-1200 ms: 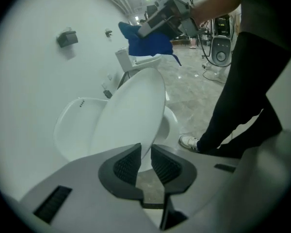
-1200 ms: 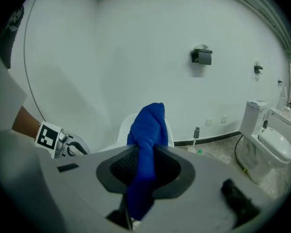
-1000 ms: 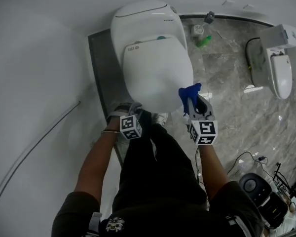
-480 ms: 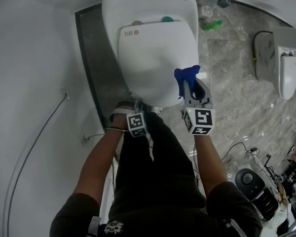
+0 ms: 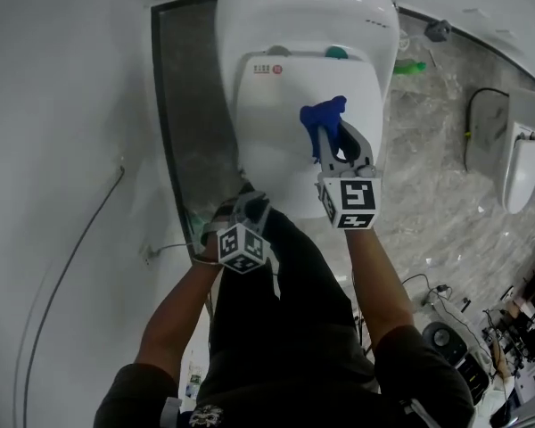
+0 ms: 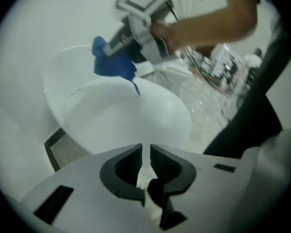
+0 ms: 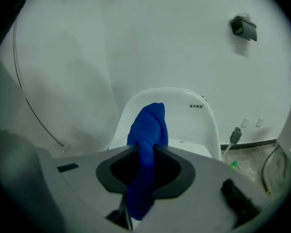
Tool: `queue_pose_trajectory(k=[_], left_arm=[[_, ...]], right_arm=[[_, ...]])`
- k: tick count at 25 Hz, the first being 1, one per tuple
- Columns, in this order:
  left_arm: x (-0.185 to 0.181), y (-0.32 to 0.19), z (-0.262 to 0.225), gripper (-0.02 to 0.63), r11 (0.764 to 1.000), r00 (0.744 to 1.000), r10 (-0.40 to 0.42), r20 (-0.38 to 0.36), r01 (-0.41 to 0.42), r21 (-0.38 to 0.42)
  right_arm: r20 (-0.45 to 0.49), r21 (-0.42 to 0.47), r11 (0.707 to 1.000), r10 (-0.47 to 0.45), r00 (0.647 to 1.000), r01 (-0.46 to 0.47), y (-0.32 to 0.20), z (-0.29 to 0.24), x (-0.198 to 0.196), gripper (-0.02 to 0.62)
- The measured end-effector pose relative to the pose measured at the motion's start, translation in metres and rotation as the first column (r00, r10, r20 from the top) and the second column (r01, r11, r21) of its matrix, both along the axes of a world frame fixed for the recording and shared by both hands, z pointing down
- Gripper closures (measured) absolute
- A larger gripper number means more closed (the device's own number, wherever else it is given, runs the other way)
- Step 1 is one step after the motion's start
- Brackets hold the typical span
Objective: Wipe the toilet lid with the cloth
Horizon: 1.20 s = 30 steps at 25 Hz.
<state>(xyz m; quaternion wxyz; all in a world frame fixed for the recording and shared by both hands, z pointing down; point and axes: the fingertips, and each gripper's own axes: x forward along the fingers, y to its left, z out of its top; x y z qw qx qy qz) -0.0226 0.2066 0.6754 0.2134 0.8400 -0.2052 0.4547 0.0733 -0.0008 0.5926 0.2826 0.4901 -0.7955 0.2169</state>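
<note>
The white toilet lid (image 5: pixel 285 150) lies closed below me, with the tank (image 5: pixel 303 12) behind it. My right gripper (image 5: pixel 332 148) hangs over the lid's right half, shut on a bunched blue cloth (image 5: pixel 321 123) that sticks out past its jaws. In the right gripper view the blue cloth (image 7: pixel 148 130) fills the gap between the jaws, the toilet (image 7: pixel 194 115) beyond. My left gripper (image 5: pixel 248 208) is shut and holds nothing, off the lid's near left edge. The left gripper view shows the lid (image 6: pixel 131 118), the cloth (image 6: pixel 111 66) and the right gripper (image 6: pixel 131 35) above it.
A dark floor strip (image 5: pixel 183 105) runs along the toilet's left, beside a white wall with a thin cable (image 5: pixel 71 239). On the marble floor at right stand a second white fixture (image 5: pixel 520 168), a green bottle (image 5: pixel 410 67) and cables with devices (image 5: pixel 446 337).
My right gripper has carried the blue cloth from the lid's front right edge to over the lid. The left gripper has stayed shut near the lid's front edge.
</note>
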Motion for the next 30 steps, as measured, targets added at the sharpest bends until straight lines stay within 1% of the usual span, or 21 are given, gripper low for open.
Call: queue_pose_trajectory(k=[1, 2, 3, 4, 5, 6, 7, 10, 11, 12, 13, 16, 18, 19, 22, 25, 27, 30], left_arm=[[-0.008, -0.018, -0.012, 0.549, 0.989, 0.987, -0.145, -0.070, 0.143, -0.030], [-0.019, -0.040, -0.023, 0.555, 0.955, 0.945, -0.297, -0.135, 0.290, -0.070], [-0.032, -0.063, -0.031, 0.566, 0.903, 0.884, -0.429, -0.184, 0.416, -0.104], [-0.044, -0.087, -0.038, 0.580, 0.852, 0.824, -0.523, -0.218, 0.510, -0.117], [-0.055, -0.109, -0.042, 0.589, 0.812, 0.777, -0.581, -0.241, 0.573, -0.111], [-0.065, -0.130, -0.045, 0.594, 0.783, 0.745, -0.615, -0.259, 0.615, -0.094], [-0.074, -0.150, -0.047, 0.594, 0.758, 0.719, -0.640, -0.272, 0.648, -0.073], [-0.099, -0.201, -0.049, 0.595, 0.688, 0.656, -0.697, -0.289, 0.726, -0.012], [-0.104, -0.214, -0.048, 0.594, 0.669, 0.640, -0.711, -0.292, 0.743, -0.001], [-0.108, -0.224, -0.047, 0.594, 0.656, 0.628, -0.721, -0.293, 0.755, 0.007], [-0.111, -0.232, -0.046, 0.595, 0.647, 0.623, -0.726, -0.291, 0.762, 0.016], [-0.118, -0.244, -0.041, 0.594, 0.637, 0.623, -0.733, -0.273, 0.770, 0.045], [-0.124, -0.244, -0.037, 0.594, 0.631, 0.621, -0.741, -0.256, 0.774, 0.051], [-0.128, -0.241, -0.033, 0.594, 0.630, 0.622, -0.744, -0.244, 0.775, 0.053], [-0.133, -0.233, -0.022, 0.594, 0.639, 0.635, -0.744, -0.208, 0.767, 0.056], [-0.130, -0.230, -0.019, 0.594, 0.650, 0.644, -0.739, -0.199, 0.759, 0.043], [-0.124, -0.231, -0.021, 0.594, 0.657, 0.651, -0.732, -0.201, 0.752, 0.040], [-0.114, -0.235, -0.023, 0.594, 0.669, 0.660, -0.721, -0.209, 0.742, 0.038]], right_arm=[[-0.007, -0.008, 1.000, -0.023, 1.000, 0.022, -0.008, 0.003, -0.011, 0.522], [-0.008, -0.007, 0.999, -0.044, 0.999, 0.044, -0.017, 0.004, -0.023, 0.522], [-0.002, 0.003, 0.998, -0.064, 0.998, 0.064, -0.027, 0.004, -0.036, 0.522], [0.006, 0.013, 0.997, -0.080, 0.997, 0.080, -0.036, 0.003, -0.048, 0.522], [0.010, 0.018, 0.996, -0.093, 0.996, 0.093, -0.045, 0.004, -0.058, 0.522], [0.007, 0.019, 0.995, -0.103, 0.995, 0.102, -0.052, 0.006, -0.068, 0.522], [-0.003, 0.020, 0.994, -0.111, 0.994, 0.111, -0.059, 0.009, -0.077, 0.522], [-0.067, 0.017, 0.990, -0.137, 0.988, 0.138, -0.079, 0.024, -0.105, 0.522], [-0.094, 0.006, 0.989, -0.149, 0.984, 0.151, -0.083, 0.031, -0.115, 0.522], [-0.124, -0.012, 0.986, -0.165, 0.979, 0.164, -0.086, 0.040, -0.123, 0.522], [-0.155, -0.036, 0.983, -0.184, 0.971, 0.180, -0.087, 0.050, -0.129, 0.522], [-0.245, -0.126, 0.965, -0.254, 0.936, 0.229, -0.086, 0.083, -0.140, 0.522], [-0.296, -0.172, 0.957, -0.277, 0.914, 0.234, -0.084, 0.098, -0.138, 0.522], [-0.309, -0.180, 0.957, -0.273, 0.911, 0.226, -0.084, 0.102, -0.135, 0.522], [-0.319, -0.179, 0.964, -0.245, 0.916, 0.196, -0.087, 0.103, -0.123, 0.522], [-0.327, -0.160, 0.972, -0.217, 0.920, 0.172, -0.093, 0.100, -0.106, 0.522], [-0.332, -0.143, 0.979, -0.186, 0.925, 0.146, -0.097, 0.098, -0.087, 0.522], [-0.361, -0.126, 0.988, -0.132, 0.923, 0.092, -0.100, 0.097, -0.047, 0.522]])
